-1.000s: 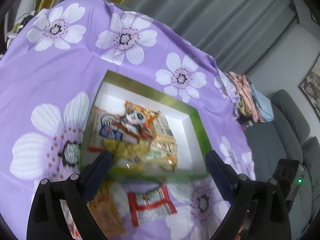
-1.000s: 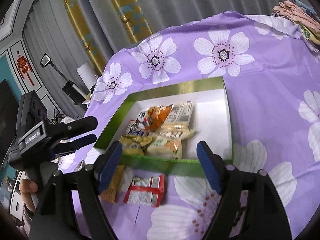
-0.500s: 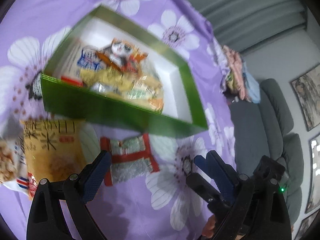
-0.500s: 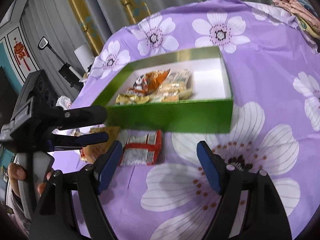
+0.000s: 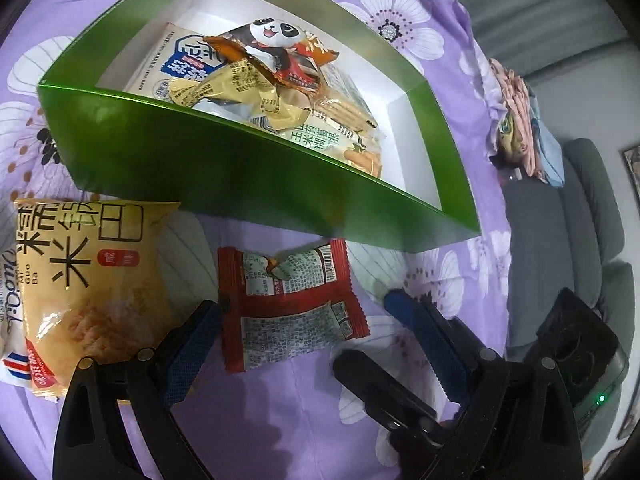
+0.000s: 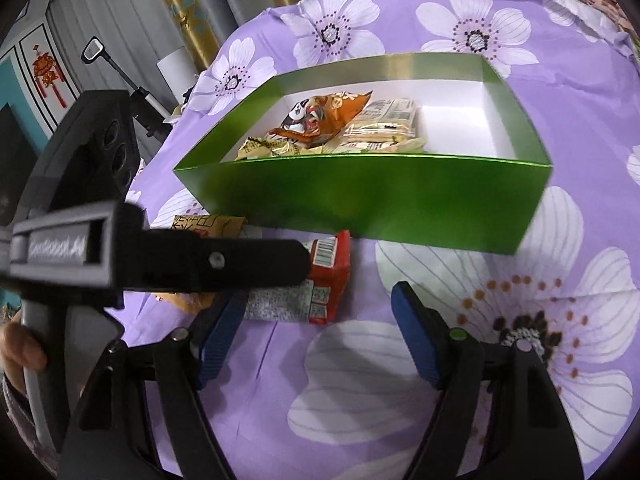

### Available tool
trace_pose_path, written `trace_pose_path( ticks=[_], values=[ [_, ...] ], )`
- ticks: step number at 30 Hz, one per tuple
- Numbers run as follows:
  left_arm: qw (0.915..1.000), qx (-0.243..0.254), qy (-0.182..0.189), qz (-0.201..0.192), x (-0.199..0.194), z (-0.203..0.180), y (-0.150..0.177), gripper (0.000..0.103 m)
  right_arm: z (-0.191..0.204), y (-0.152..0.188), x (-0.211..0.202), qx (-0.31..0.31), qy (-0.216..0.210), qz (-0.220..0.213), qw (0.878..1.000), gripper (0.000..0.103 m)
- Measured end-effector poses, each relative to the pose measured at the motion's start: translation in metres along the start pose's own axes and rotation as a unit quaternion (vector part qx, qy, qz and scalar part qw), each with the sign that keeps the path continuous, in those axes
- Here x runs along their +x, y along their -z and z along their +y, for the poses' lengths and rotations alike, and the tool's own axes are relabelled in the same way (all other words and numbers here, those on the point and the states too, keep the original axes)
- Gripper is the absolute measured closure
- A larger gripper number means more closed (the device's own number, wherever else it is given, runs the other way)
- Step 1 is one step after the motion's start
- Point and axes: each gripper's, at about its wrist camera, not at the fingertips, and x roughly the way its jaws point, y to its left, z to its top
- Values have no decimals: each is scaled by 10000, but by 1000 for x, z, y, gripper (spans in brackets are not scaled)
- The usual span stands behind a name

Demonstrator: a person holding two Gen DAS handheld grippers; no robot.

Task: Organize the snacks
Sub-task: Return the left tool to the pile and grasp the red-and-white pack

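A red snack packet (image 5: 288,308) (image 6: 328,272) lies flat on the purple cloth in front of the green box (image 5: 200,160) (image 6: 360,200). My left gripper (image 5: 302,308) is open and low over the packet, one pad at its left edge, the other clear of it. My right gripper (image 6: 318,300) is open with its jaws closing. The packet's right end lies just ahead of the gap, near the left pad, and is not pressed. A yellow rice-cracker packet (image 5: 80,280) (image 6: 208,224) lies to the left. The box holds several snacks, topped by a panda packet (image 5: 276,40) (image 6: 320,116).
One of the left gripper's fingers (image 6: 240,264) crosses in front of the right camera, hiding part of the packets. A hand (image 6: 20,352) holds that gripper. Folded clothes (image 5: 516,120) sit at the table's far right edge, beside a grey sofa (image 5: 580,220).
Both grippers have come down and tilted toward the cloth in front of the box. The red packet now lies between the left fingers. The right jaws have narrowed slightly.
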Motion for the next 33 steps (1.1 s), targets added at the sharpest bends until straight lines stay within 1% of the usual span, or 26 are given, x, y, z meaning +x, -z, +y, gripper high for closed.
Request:
trace_pose_path(
  ticks=[2,3,6,7,8,11,13,16,20,24,26,28,29,31,33],
  values=[
    [10000,-16,48,15,1,-1,-1,6,0,-1,7,16,-1,102,9999,36],
    [9999,-60,115,16,1,0,-1,6,-2,0,10,27,-4,152,9999,37],
    [9992,-237,318,-3,-1,6,-4,7,-5,-1,9,54,12,102,9999,42],
    [9990,-298,347,-22,-2,8,-5,7,-6,0,9,76,17,90,9999,46],
    [9990,-303,330,-34,-3,9,-5,7,-9,-1,9,121,10,91,9999,51],
    [9995,-213,248,-7,-3,9,-5,7,-14,-5,14,198,-29,174,9996,60],
    [9995,-216,244,6,-4,11,-5,7,-11,-6,15,101,-11,217,9997,62],
    [9993,-277,255,-20,-6,15,-4,7,-9,-5,17,17,-128,280,9995,70],
    [9990,-284,352,-13,-2,15,-4,7,-11,-4,17,66,-198,291,9994,71],
    [9985,-318,440,-110,-4,15,-3,7,-14,-3,17,169,-342,292,9988,72],
    [9990,-243,338,-158,-4,13,-2,10,-14,-1,16,211,-386,243,9987,72],
    [9992,-201,172,-284,-7,12,-1,24,-16,3,13,255,-398,165,9987,75],
    [9992,-195,129,-322,-8,14,0,28,-17,4,11,288,-398,128,9987,78],
    [9990,-216,89,-370,-11,19,-1,42,-22,7,8,417,-476,72,9980,84],
    [9992,-149,28,-357,-10,21,-1,45,-28,10,5,563,-605,53,9966,87]
  ],
)
